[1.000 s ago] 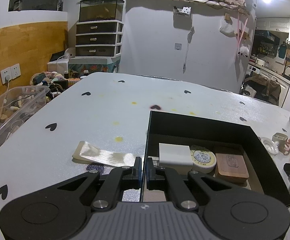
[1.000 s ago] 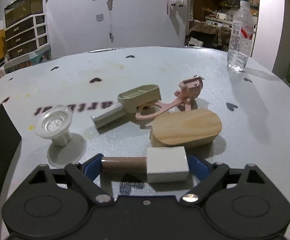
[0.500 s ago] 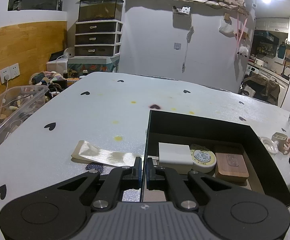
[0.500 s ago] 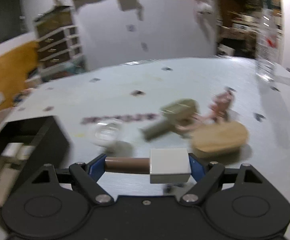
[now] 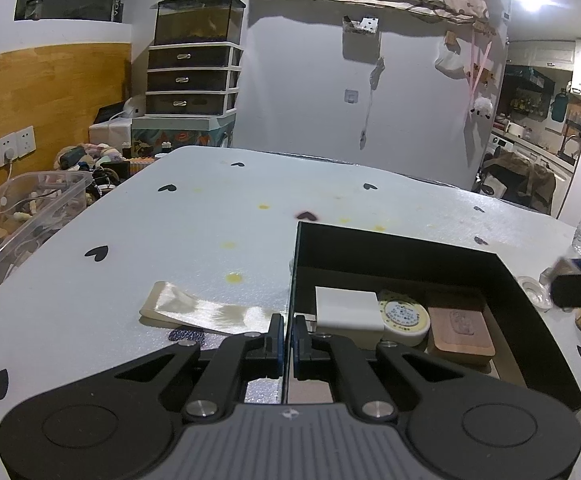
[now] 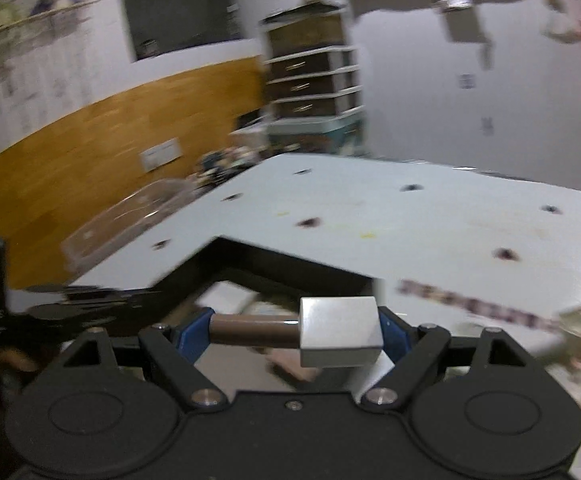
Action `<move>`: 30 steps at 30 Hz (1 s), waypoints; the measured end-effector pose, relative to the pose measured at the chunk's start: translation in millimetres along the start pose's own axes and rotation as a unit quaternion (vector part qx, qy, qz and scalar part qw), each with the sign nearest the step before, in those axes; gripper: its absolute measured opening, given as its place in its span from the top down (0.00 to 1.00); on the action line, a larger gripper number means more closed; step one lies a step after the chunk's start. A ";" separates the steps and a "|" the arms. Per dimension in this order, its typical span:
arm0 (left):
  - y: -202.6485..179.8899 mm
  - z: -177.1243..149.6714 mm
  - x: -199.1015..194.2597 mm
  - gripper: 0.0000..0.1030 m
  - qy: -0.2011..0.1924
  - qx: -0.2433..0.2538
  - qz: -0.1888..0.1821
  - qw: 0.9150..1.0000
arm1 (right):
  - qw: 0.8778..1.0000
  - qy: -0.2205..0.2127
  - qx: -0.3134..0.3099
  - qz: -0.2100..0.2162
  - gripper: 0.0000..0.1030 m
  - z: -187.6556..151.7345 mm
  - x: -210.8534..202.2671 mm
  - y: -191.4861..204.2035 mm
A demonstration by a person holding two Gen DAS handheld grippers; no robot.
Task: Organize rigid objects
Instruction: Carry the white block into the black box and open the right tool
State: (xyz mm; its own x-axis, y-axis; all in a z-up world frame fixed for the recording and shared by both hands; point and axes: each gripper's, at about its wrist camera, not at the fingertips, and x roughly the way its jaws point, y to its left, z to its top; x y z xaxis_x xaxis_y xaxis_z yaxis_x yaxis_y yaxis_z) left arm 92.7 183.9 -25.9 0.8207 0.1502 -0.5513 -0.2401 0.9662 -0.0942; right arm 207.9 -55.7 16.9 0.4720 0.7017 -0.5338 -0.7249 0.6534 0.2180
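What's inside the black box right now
In the black box: a white block, a round yellow-rimmed tin and a wooden block, side by side. The left gripper hides the near corner.

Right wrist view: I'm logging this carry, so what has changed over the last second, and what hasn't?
The right gripper, still shut on the brown-handled white block, has swung left from the loose items to above the black box; it now shows in the left wrist view's right edge. The left gripper stays clamped on the box wall, and the box contents and ribbon are unmoved.
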 end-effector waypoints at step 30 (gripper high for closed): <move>12.8 4.9 1.6 0.95 0.010 -0.005 -0.041 0.999 | 0.970 0.192 -0.065 0.131 0.11 8.3 108.6 56.2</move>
State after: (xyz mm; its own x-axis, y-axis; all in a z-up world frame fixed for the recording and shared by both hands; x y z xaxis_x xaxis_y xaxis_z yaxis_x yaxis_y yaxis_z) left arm 93.5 197.6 -23.9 0.8278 0.0665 -0.5570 -0.1778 0.9729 -0.1481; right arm 222.6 59.5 -22.1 0.0596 0.6644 -0.7450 -0.8635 0.4088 0.2955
